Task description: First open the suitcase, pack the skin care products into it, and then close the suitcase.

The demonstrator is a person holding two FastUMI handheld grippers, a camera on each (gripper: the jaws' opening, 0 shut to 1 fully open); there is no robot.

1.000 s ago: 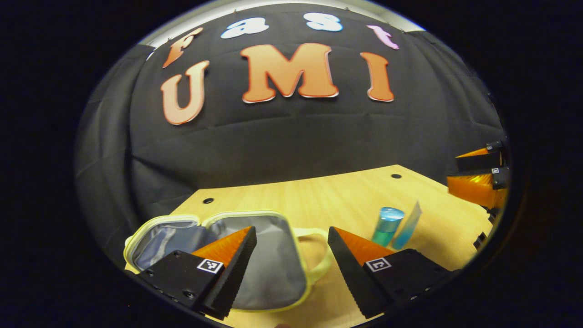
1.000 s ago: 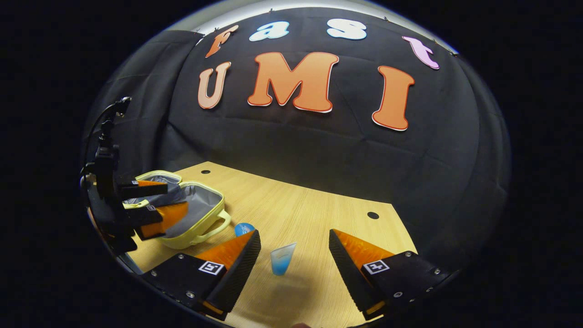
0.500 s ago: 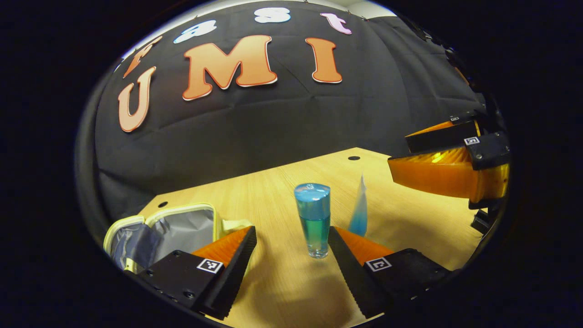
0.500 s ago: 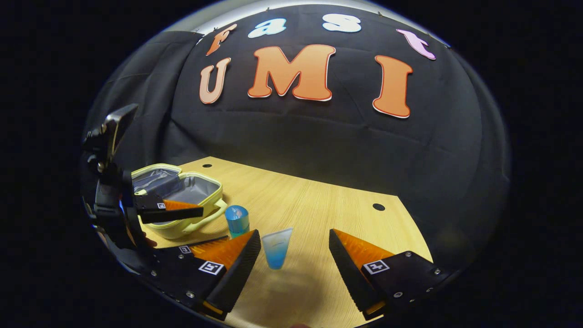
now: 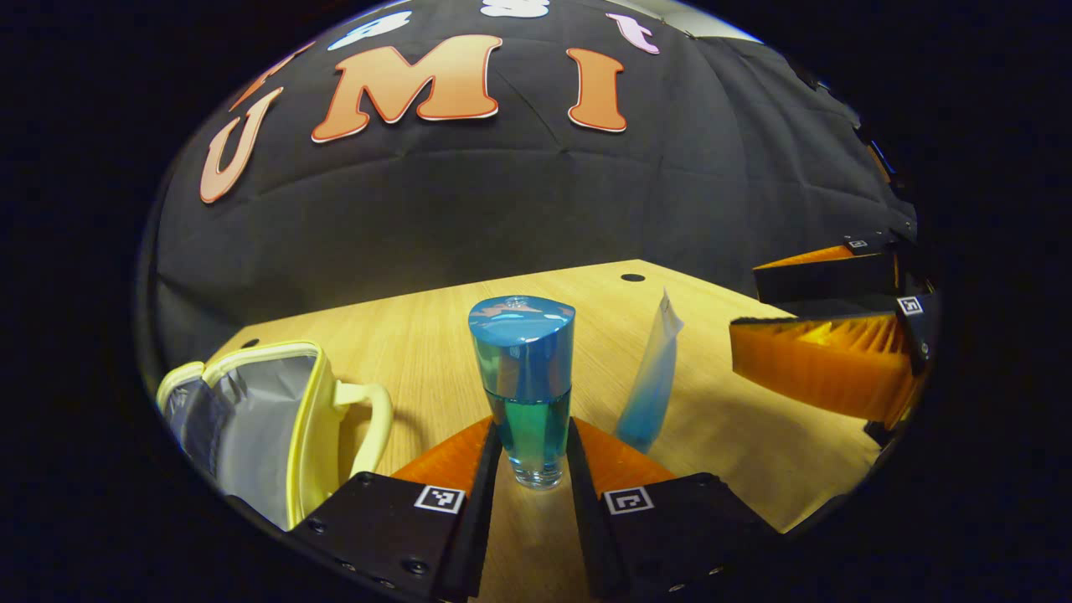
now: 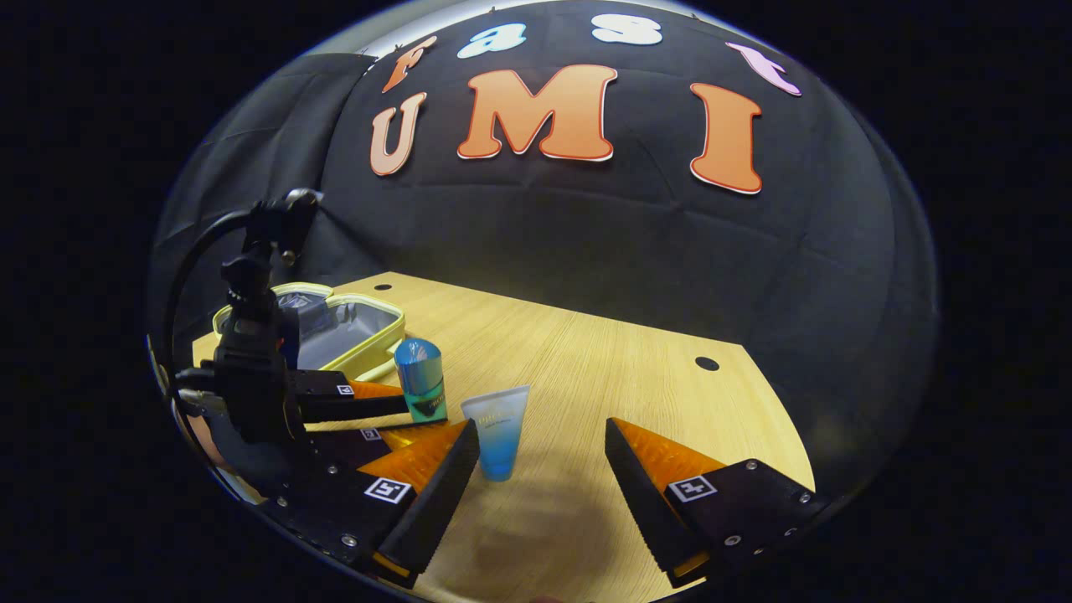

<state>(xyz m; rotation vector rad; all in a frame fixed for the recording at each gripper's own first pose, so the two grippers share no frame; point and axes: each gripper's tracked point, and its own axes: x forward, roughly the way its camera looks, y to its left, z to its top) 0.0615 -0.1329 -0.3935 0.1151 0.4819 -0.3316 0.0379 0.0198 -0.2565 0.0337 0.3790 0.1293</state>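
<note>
Left gripper view: left gripper (image 5: 533, 456) clamped on the blue-capped bottle (image 5: 526, 381), both fingers pressed against its lower body from either side. Bottle stands upright on the wooden table (image 5: 435, 335), base touching the tabletop. Blue tube (image 5: 649, 377) stands just right of the bottle, flat crimped end up, not touching it. Suitcase (image 5: 251, 419), a small yellow-trimmed case w/ grey lining, lies open well left of the bottle, handle pointing toward the bottle. Right gripper (image 5: 825, 322) hangs right of the bottle, beyond the tube, above the table.

Right gripper view: right gripper (image 6: 540, 456) released, fingers spread wide w/ nothing between them. Tube (image 6: 498, 431) stands just right of the bottle (image 6: 420, 381), close to the gripper's left finger; can't tell if it touches it. Left gripper (image 6: 368, 402) reaches in from the bottle's left, fingers at its lower part. Open suitcase (image 6: 335, 331) lies behind and left of the bottle, near the table (image 6: 603, 368) edge by the booth's wall.
</note>
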